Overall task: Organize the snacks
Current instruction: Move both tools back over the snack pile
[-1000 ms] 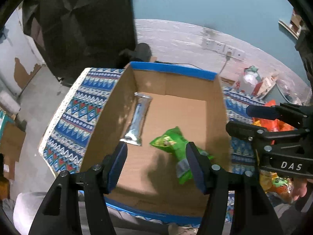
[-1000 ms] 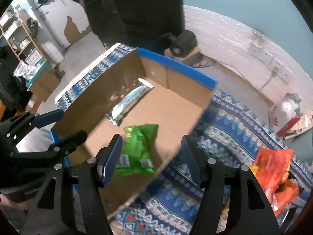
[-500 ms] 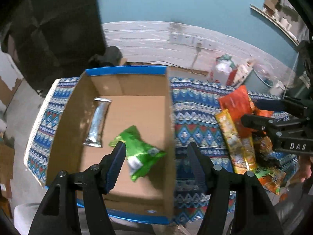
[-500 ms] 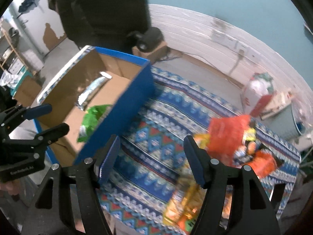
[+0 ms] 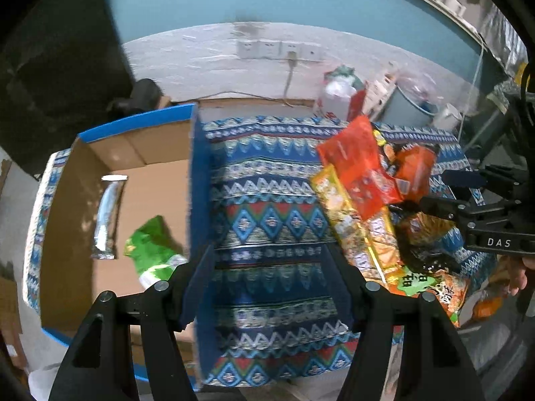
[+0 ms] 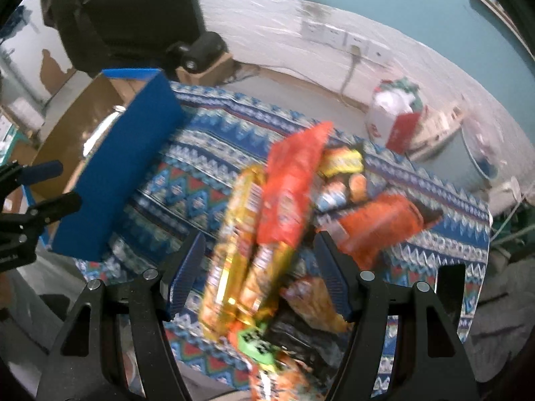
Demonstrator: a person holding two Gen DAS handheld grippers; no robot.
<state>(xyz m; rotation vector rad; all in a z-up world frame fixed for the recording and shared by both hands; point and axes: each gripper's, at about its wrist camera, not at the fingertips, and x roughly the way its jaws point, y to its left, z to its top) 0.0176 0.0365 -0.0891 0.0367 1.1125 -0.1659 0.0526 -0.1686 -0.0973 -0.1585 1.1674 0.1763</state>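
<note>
Your bench carries the cardboard box at its left edge and the snack pile toward its right. Your right claw, its jaws lately widened, and left claw both gape, holding nothing.

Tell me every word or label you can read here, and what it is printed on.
"DAS": white letters on the black body of the right tool, seen from the left wrist view.
Green label on an orange snack bag: large Chinese characters, too distorted to read.
Print on the other snack packets: blurred, unreadable.
</note>
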